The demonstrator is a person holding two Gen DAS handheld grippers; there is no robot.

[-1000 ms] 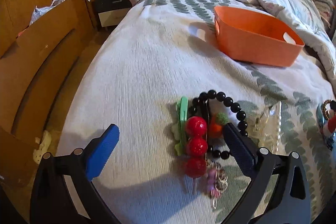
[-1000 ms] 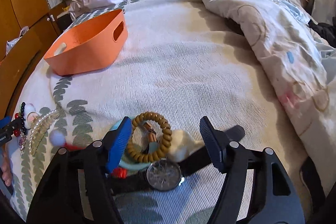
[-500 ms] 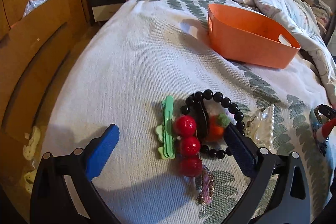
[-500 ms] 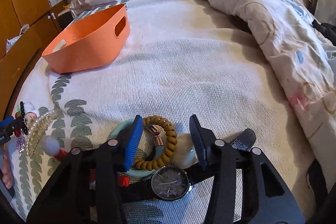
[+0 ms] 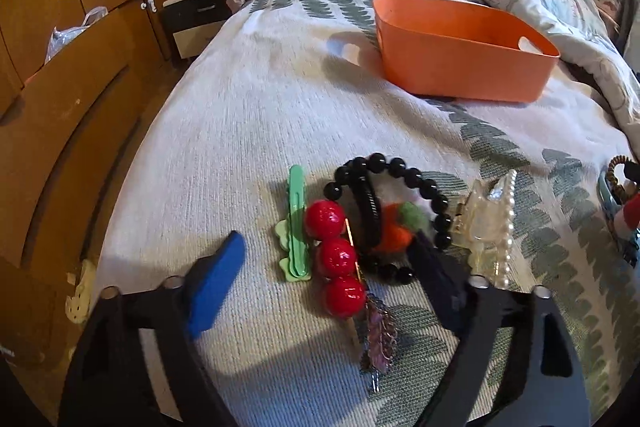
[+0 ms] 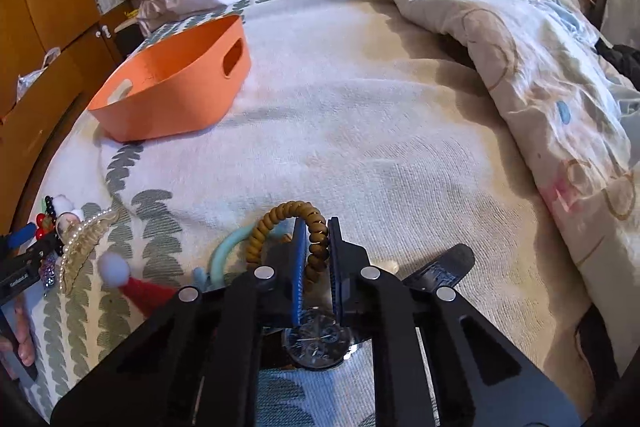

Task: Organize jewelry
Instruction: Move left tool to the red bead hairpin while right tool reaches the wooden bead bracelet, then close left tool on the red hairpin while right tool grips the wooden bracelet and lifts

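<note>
In the left wrist view my left gripper is low over a cluster on the bedspread. The cluster holds a red three-ball hairpin, a green clip, a black bead bracelet and an orange felt ball. Its jaws are closing with the cluster between them; the blue left pad stands apart from the green clip. My right gripper is closing and its pads press on a brown spiral hair tie, which stands up from the bed. Below it lies a wristwatch.
An orange basket sits farther up the bed. A pearl claw clip, a teal ring and a Santa-hat clip lie nearby. A rumpled duvet covers the right side; wooden cabinets flank the left.
The right jaws have come together onto the brown spiral hair tie and stood it upright. The left jaws have narrowed around the red hairpin cluster.
</note>
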